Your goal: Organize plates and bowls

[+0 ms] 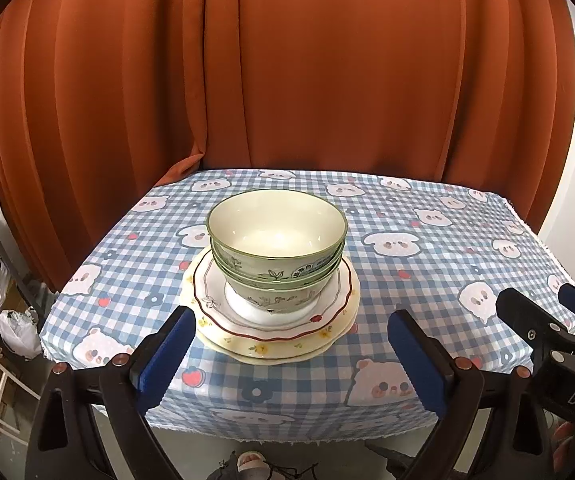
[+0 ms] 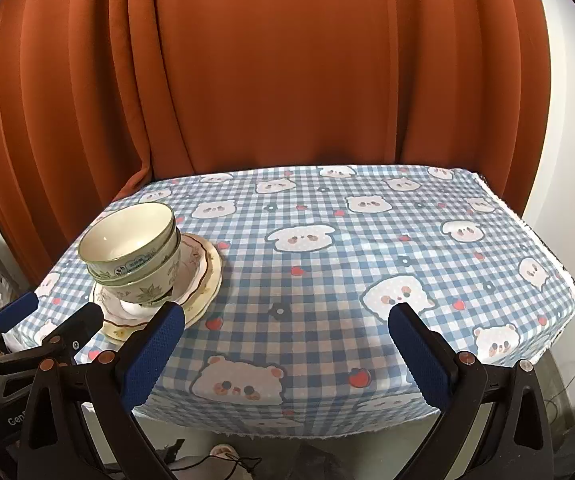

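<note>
Nested green-rimmed bowls (image 1: 277, 240) stand upright on a white plate with a red wavy rim (image 1: 211, 302). Under that plate lies a cream plate with yellow flowers (image 1: 271, 349). The whole stack sits mid-table in the left wrist view and at the table's left side in the right wrist view, bowls (image 2: 127, 236) over plates (image 2: 207, 272). My left gripper (image 1: 295, 356) is open just in front of the stack, holding nothing. My right gripper (image 2: 287, 352) is open over bare cloth to the right of the stack. Each gripper shows in the other's view: right gripper (image 1: 547, 306), left gripper (image 2: 51, 316).
The table (image 2: 367, 240) wears a blue checked cloth with bear faces. An orange curtain (image 1: 287, 80) hangs close behind its far edge. Shelves and plastic bags (image 1: 15, 328) stand on the floor to the left. A white wall (image 2: 559, 200) is on the right.
</note>
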`<action>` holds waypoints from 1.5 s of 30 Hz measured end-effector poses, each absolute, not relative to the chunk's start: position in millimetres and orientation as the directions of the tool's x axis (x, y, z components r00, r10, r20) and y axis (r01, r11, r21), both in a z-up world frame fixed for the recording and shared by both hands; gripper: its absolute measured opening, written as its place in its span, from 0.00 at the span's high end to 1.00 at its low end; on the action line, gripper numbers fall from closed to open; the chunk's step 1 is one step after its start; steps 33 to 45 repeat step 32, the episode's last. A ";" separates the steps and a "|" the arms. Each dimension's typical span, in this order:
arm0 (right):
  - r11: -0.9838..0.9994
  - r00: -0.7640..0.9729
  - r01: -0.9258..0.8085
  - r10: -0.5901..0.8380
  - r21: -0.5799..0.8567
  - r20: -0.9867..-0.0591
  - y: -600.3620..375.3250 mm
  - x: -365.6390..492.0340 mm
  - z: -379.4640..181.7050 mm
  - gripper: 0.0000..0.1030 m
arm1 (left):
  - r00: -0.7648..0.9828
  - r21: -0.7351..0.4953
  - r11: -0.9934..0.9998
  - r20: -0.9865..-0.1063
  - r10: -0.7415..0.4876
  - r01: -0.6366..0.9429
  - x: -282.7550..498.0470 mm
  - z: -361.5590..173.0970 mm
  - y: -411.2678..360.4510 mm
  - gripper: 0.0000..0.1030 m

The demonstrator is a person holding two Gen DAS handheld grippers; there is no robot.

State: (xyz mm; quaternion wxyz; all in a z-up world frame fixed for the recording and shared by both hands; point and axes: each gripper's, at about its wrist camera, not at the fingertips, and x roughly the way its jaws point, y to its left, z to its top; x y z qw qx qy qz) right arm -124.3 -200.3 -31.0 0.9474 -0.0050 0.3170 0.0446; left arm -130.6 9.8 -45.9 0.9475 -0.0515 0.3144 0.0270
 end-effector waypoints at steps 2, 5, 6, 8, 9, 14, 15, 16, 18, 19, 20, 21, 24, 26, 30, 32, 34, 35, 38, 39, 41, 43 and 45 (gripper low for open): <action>0.996 0.797 -0.087 0.081 0.019 -0.598 -200.6 -124.0 -30.7 0.00 | 0.803 -0.078 0.993 -0.596 0.021 -0.084 -130.6 -45.2 9.7 0.05; 0.996 0.799 -0.084 0.078 0.018 -0.596 -201.0 -123.1 -30.5 0.00 | 0.807 -0.068 0.994 -0.590 0.029 -0.085 -130.2 -44.2 8.5 0.05; 0.996 0.799 -0.083 0.077 0.018 -0.596 -201.1 -122.7 -30.3 0.00 | 0.808 -0.066 0.994 -0.588 0.030 -0.085 -130.0 -43.9 8.4 0.05; 0.997 0.798 -0.079 0.076 0.021 -0.597 -201.9 -121.5 -30.6 0.00 | 0.809 -0.068 0.994 -0.587 0.026 -0.081 -129.4 -43.9 8.5 0.05; 0.997 0.798 -0.075 0.073 0.021 -0.598 -202.4 -121.1 -30.8 0.00 | 0.810 -0.068 0.994 -0.586 0.025 -0.080 -129.3 -43.9 8.5 0.05; 0.997 0.799 -0.074 0.070 0.019 -0.597 -203.3 -120.5 -30.7 0.00 | 0.810 -0.068 0.994 -0.586 0.025 -0.080 -129.2 -44.1 9.3 0.04; 0.997 0.800 -0.074 0.070 0.018 -0.596 -203.0 -120.3 -30.5 0.00 | 0.811 -0.068 0.994 -0.584 0.025 -0.080 -129.4 -44.0 9.3 0.04; 0.997 0.800 -0.074 0.071 0.019 -0.596 -203.1 -120.2 -30.4 0.00 | 0.811 -0.069 0.994 -0.584 0.025 -0.080 -129.2 -43.9 9.1 0.03; 0.997 0.801 -0.074 0.071 0.019 -0.595 -203.1 -120.3 -30.0 0.00 | 0.813 -0.070 0.994 -0.582 0.024 -0.080 -129.2 -43.4 8.8 0.03; 0.997 0.801 -0.074 0.071 0.019 -0.594 -203.0 -120.3 -29.7 0.00 | 0.813 -0.071 0.994 -0.581 0.024 -0.080 -129.4 -43.1 8.7 0.03; 0.997 0.802 -0.075 0.073 0.021 -0.593 -203.1 -120.3 -29.6 0.00 | 0.813 -0.071 0.994 -0.581 0.025 -0.081 -129.4 -43.1 8.8 0.03; 0.997 0.802 -0.076 0.074 0.023 -0.593 -203.6 -120.5 -29.4 0.00 | 0.813 -0.072 0.994 -0.582 0.025 -0.081 -129.6 -43.3 9.0 0.03; 0.997 0.802 -0.076 0.076 0.024 -0.593 -203.8 -120.4 -29.2 0.00 | 0.812 -0.075 0.994 -0.583 0.025 -0.085 -129.9 -43.1 9.5 0.02; 0.997 0.801 -0.076 0.075 0.023 -0.594 -203.7 -120.3 -29.3 0.00 | 0.811 -0.072 0.993 -0.584 0.031 -0.090 -130.3 -42.8 8.7 0.02; 0.997 0.801 -0.075 0.076 0.026 -0.593 -203.6 -121.2 -29.6 0.00 | 0.812 -0.070 0.993 -0.582 0.035 -0.093 -131.9 -42.0 8.0 0.02; 0.997 0.802 -0.074 0.075 0.026 -0.593 -203.7 -121.8 -29.9 0.00 | 0.812 -0.068 0.993 -0.583 0.036 -0.093 -131.7 -42.1 8.3 0.02; 0.997 0.802 -0.074 0.075 0.026 -0.593 -203.7 -121.8 -29.9 0.00 | 0.812 -0.068 0.993 -0.583 0.036 -0.093 -131.7 -42.1 8.3 0.02; 0.997 0.802 -0.074 0.075 0.026 -0.593 -203.7 -121.8 -29.9 0.00 | 0.812 -0.068 0.993 -0.583 0.036 -0.093 -131.7 -42.1 8.3 0.02; 0.997 0.802 -0.074 0.075 0.026 -0.593 -203.7 -121.8 -29.9 0.00 | 0.812 -0.068 0.993 -0.583 0.036 -0.093 -131.7 -42.1 8.3 0.02; 0.997 0.802 -0.074 0.075 0.026 -0.593 -203.7 -121.8 -29.9 0.00 | 0.812 -0.068 0.993 -0.583 0.036 -0.093 -131.7 -42.1 8.3 0.02; 0.997 0.802 -0.074 0.075 0.026 -0.593 -203.7 -121.8 -29.9 0.00 | 0.812 -0.068 0.993 -0.583 0.036 -0.093 -131.7 -42.1 8.3 0.02; 0.997 0.802 -0.074 0.075 0.026 -0.593 -203.7 -121.8 -29.9 0.00 | 0.812 -0.068 0.993 -0.583 0.036 -0.093 -131.7 -42.1 8.3 0.02; 0.997 0.802 -0.074 0.075 0.026 -0.593 -203.7 -121.8 -29.9 0.00 | 0.812 -0.068 0.993 -0.583 0.036 -0.093 -131.7 -42.1 8.3 0.02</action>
